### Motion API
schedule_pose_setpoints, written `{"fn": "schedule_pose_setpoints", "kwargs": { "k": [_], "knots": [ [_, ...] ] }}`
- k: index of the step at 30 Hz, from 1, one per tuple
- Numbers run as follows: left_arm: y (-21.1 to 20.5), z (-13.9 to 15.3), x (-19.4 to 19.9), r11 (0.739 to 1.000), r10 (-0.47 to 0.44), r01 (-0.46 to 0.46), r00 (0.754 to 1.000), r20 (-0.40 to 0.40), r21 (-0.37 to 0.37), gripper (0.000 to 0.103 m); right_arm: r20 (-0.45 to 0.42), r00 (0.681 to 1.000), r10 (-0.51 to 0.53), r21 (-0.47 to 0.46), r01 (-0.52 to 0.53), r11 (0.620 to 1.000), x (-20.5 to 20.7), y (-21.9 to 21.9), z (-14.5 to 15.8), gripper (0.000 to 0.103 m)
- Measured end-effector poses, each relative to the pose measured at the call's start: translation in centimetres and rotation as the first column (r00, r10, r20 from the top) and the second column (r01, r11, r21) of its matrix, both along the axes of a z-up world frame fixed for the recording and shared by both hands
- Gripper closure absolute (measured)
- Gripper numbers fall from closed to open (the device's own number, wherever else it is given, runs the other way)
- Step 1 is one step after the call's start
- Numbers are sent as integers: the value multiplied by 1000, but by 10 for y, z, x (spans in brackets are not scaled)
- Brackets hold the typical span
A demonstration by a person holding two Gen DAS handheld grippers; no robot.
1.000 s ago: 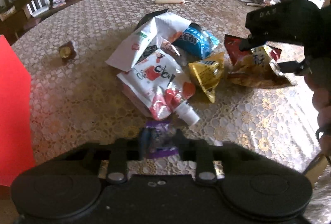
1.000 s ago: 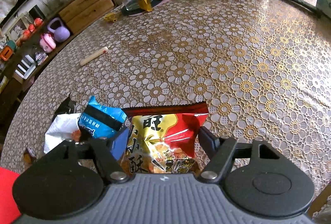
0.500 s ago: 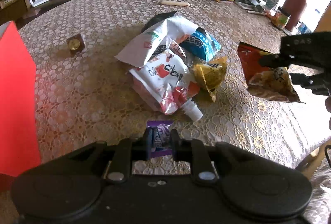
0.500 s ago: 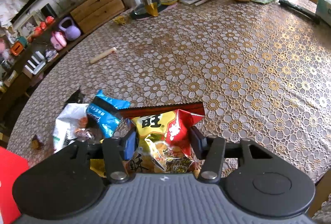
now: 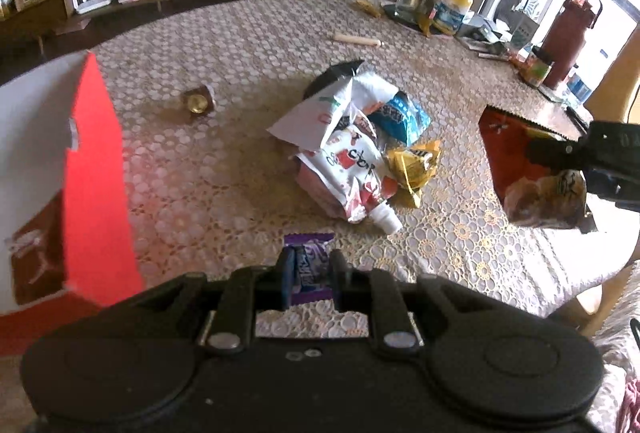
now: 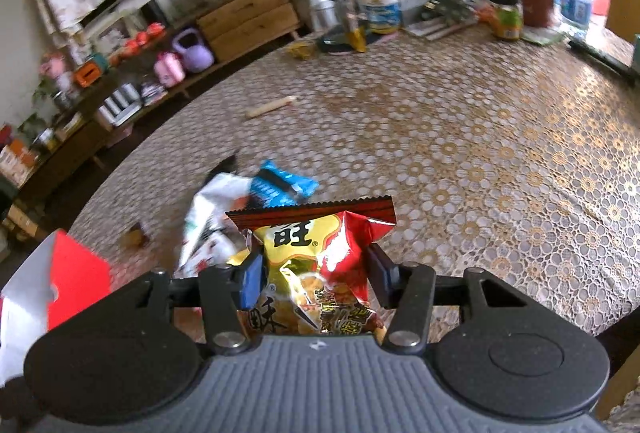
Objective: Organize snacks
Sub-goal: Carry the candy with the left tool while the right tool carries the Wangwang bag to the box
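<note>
Clamping a small purple foil-wrapped sweet (image 5: 308, 265), the left gripper (image 5: 309, 279) has its jaws nearly shut, pads pressing both sides of the wrapper above the round table with the gold-and-white lace-pattern cloth (image 5: 224, 169). Its white print is too blurred to read.

The right gripper (image 6: 314, 275) holds a red and yellow crinkled snack bag (image 6: 320, 253) by its middle, jaws about half apart and squeezing the foil in; a bold black Chinese character, 旺, stands on the yellow panel under the serrated dark-red top seal. In the left wrist view that same bag (image 5: 532, 169) hangs clear of the cloth, right of the snack pile.

The pile sits near the table's middle: a white spouted pouch with red cartoon print (image 5: 352, 173) bearing letters that look like "Co" (the rest is creased away), a blue packet with a dark band (image 5: 400, 115) just behind it, a yellow foil packet (image 5: 414, 163) touching the pouch's right side, and a white torn-open bag (image 5: 316, 113) over a black wrapper edge. Left of the pile lies a small gold-foil chocolate (image 5: 197, 101), well apart. Further left stands a tall red and white cardboard box (image 5: 80, 185), its flap open. Behind the pile rest a wooden stick (image 5: 357, 40) and a yellow-lidded tub with a blue label (image 5: 452, 11), its writing unreadable.
</note>
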State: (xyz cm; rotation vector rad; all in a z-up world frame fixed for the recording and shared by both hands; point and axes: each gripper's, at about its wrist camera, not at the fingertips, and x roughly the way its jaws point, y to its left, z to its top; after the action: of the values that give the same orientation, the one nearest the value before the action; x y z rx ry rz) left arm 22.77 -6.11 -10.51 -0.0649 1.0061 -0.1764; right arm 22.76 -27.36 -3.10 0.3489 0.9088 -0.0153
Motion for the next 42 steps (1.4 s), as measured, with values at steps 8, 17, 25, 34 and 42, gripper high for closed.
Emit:
{"fn": "schedule_pose_setpoints", "kwargs": {
  "k": [8,17,25,34,42],
  "knots": [
    [22,28,-22,1000,7,-7,999,33,-1,88,21,994,110,-12,-110,994,-26,37,24,51],
    [54,57,-42,999,34,-34,997,68,-1,88,55,973,225,-11,-224,974,-44,90,54,51],
    [92,82,-57,998,62,-65,993,102,20,88,84,946,313,-20,-313,950,-51,144,75,51],
    [144,99,-68,992,119,-124,984,132,29,88,102,912,397,-34,-396,918,-51,206,88,51],
    [189,103,-70,983,171,-177,976,135,39,88,103,885,453,-38,-452,891,-43,259,89,51]
  ]
}}
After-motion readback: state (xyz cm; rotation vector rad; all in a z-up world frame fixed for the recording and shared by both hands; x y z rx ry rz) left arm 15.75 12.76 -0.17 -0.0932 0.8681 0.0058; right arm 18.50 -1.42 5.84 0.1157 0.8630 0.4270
